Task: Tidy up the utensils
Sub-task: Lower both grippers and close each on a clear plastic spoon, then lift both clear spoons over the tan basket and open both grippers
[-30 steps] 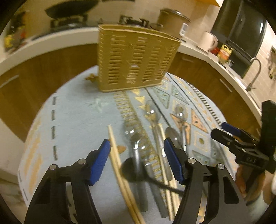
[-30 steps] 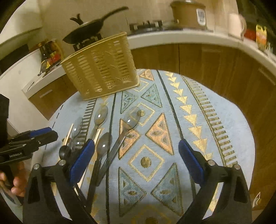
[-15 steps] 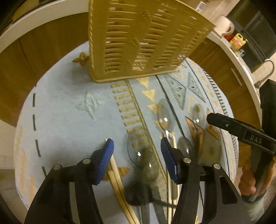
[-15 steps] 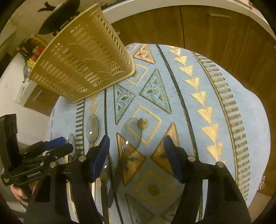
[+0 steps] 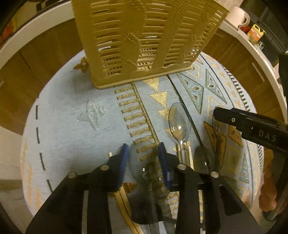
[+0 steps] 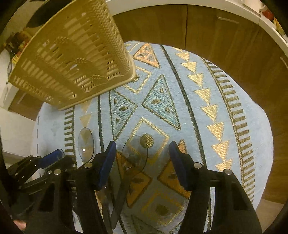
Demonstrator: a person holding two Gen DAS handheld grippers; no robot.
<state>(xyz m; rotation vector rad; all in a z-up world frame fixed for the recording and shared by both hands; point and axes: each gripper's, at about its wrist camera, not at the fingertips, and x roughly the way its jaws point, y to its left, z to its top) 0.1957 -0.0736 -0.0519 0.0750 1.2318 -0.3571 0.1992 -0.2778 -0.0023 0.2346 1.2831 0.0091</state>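
Several clear plastic spoons and wooden chopsticks [image 5: 124, 201] lie on a light blue patterned tablecloth [image 5: 72, 126]. A tan slotted utensil basket [image 5: 144, 45] stands just beyond them. My left gripper [image 5: 144, 158] points steeply down with its jaws closing. One spoon's bowl [image 5: 142, 156] lies between its blue pads, which stand at the bowl's edges without clamping it. My right gripper [image 6: 142, 158] is wider, also closing, over another spoon bowl [image 6: 135, 153] that lies nearer its left pad. A third spoon [image 5: 180, 124] rests between the two grippers.
The basket [image 6: 72, 59] sits at the far left in the right wrist view. Wooden cabinet fronts and a white counter ring the round table, whose cloth edge [image 6: 261, 126] drops off on the right. A white mug [image 5: 239, 16] stands on the counter. A hand [image 5: 268, 189] holds the right gripper.
Both grippers moved forward toward the basket, sank and tipped further down. Their jaws narrowed. Each now straddles a spoon bowl instead of hovering over the handles.
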